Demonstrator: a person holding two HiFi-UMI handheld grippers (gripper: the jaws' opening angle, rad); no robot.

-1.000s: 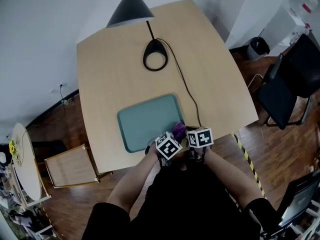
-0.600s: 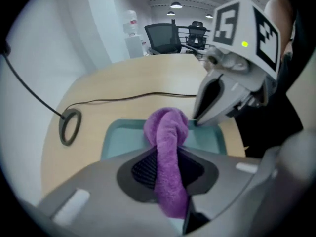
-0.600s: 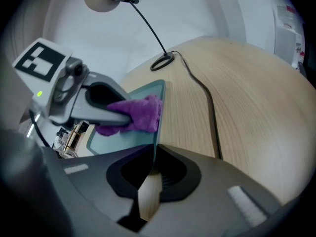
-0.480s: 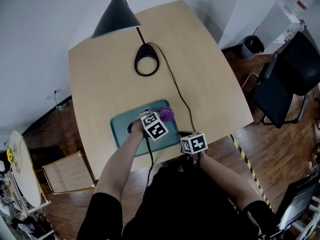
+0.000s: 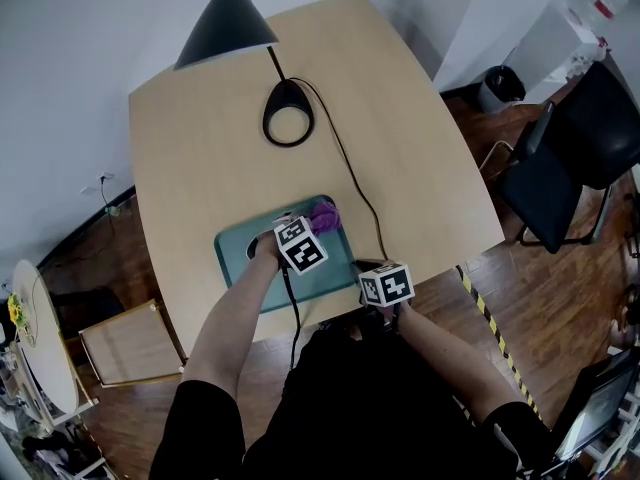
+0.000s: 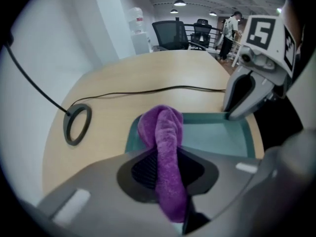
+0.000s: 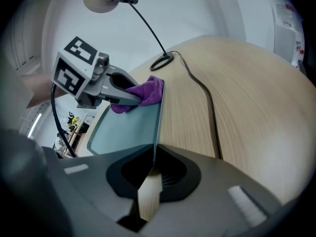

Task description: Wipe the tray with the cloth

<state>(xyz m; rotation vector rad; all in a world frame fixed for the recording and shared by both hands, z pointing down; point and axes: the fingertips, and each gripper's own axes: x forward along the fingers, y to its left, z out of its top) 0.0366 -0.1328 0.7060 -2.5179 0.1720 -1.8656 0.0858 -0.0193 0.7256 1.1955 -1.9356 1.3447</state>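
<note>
A teal tray (image 5: 240,253) lies on the wooden table near its front edge. My left gripper (image 5: 312,223) is over the tray's far right corner, shut on a purple cloth (image 5: 324,215), and its jaws are closing tighter on it. In the left gripper view the cloth (image 6: 165,147) runs out between the jaws and bunches on the tray (image 6: 217,139). My right gripper (image 5: 362,268) sits at the tray's near right corner. In the right gripper view its jaws are shut on the tray's thin rim (image 7: 157,132), and the cloth (image 7: 145,90) shows farther along that rim.
A black desk lamp has its ring base (image 5: 287,125) on the table beyond the tray and its shade (image 5: 225,23) overhead. Its cord (image 5: 350,178) runs past the tray's right side. A black chair (image 5: 580,148) stands to the right, a wooden crate (image 5: 125,343) on the floor to the left.
My left gripper carried the cloth from the tray's near right corner across to its far right corner. My right gripper stayed at the near right corner.
</note>
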